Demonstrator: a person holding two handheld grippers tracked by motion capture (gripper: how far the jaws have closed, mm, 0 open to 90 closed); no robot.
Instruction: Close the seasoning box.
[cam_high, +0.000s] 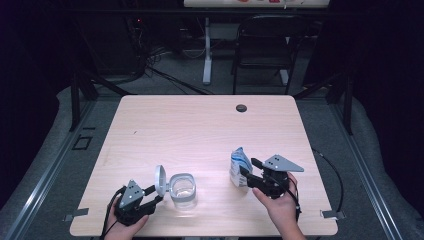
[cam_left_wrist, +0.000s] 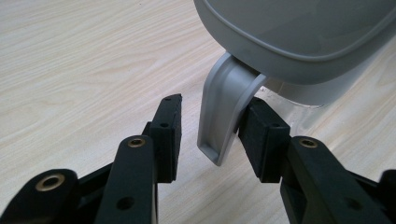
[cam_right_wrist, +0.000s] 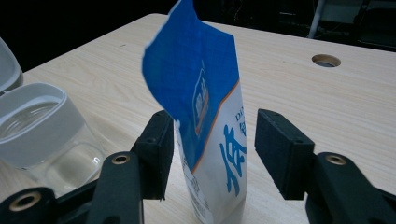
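A clear glass jar (cam_high: 182, 189) with a grey rim stands near the table's front edge, its hinged grey lid (cam_high: 160, 179) swung up to the left. My left gripper (cam_high: 155, 193) is at the lid's left side. In the left gripper view the lid's grey latch (cam_left_wrist: 219, 116) hangs between the jaws of the left gripper (cam_left_wrist: 214, 105); the right pad touches it and the left pad stands apart. A blue and white pouch (cam_high: 239, 162) stands upright to the right. My right gripper (cam_right_wrist: 215, 116) is open around the pouch (cam_right_wrist: 205, 93), with a gap at the right pad.
The wooden table (cam_high: 200, 125) has a round cable hole (cam_high: 241, 107) near its far edge. A black chair (cam_high: 265, 45) and a desk leg stand beyond the table. In the right gripper view the jar (cam_right_wrist: 42, 126) sits to the left of the pouch.
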